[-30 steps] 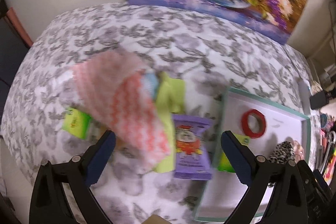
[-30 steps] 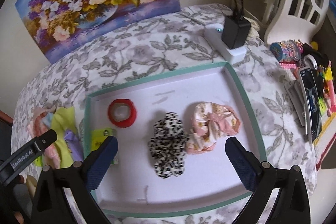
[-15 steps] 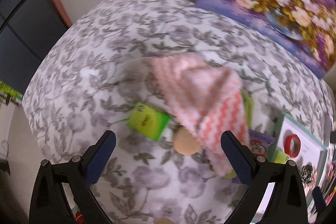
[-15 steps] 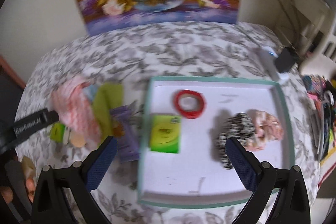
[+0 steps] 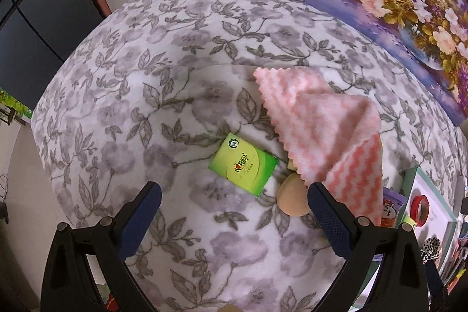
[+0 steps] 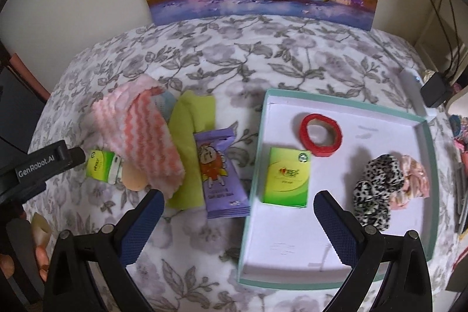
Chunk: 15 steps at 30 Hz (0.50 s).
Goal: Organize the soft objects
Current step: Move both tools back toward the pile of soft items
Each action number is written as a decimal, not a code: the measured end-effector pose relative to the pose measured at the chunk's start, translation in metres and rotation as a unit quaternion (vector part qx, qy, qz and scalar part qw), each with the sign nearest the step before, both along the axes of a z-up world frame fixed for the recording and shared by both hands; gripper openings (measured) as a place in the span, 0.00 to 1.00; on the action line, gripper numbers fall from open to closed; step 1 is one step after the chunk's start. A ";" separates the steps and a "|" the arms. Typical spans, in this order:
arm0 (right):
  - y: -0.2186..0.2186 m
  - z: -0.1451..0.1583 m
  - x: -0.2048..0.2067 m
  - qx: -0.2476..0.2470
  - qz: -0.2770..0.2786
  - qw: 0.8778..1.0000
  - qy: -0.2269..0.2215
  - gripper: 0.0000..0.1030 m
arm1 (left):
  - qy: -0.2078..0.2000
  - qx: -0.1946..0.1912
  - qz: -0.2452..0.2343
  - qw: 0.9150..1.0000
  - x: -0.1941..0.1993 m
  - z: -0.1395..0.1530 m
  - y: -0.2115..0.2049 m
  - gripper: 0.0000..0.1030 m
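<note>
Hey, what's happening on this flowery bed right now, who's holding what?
Someone is sorting soft items with two handheld grippers. Both the left gripper and the right gripper are open and empty. The tray holds two scrunchies, a red tape roll and a green packet. The pink cloth, another green packet and a purple pouch lie on the blanket.

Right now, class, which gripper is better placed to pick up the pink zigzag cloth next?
Left. The left gripper is open just short of the pink zigzag cloth; the right gripper points between the purple packet and the tray.
</note>
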State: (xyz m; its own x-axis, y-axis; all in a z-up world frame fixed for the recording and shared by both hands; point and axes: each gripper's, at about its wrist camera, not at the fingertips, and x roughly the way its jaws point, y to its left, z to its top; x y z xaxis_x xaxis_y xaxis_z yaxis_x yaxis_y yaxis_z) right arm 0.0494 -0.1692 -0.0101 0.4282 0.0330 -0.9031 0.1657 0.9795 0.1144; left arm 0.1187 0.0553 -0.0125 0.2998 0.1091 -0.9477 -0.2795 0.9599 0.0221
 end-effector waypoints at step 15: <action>0.023 -0.011 0.015 0.043 0.025 0.999 -0.018 1.00 | 0.029 -0.025 0.008 0.999 0.012 -0.031 0.028 0.97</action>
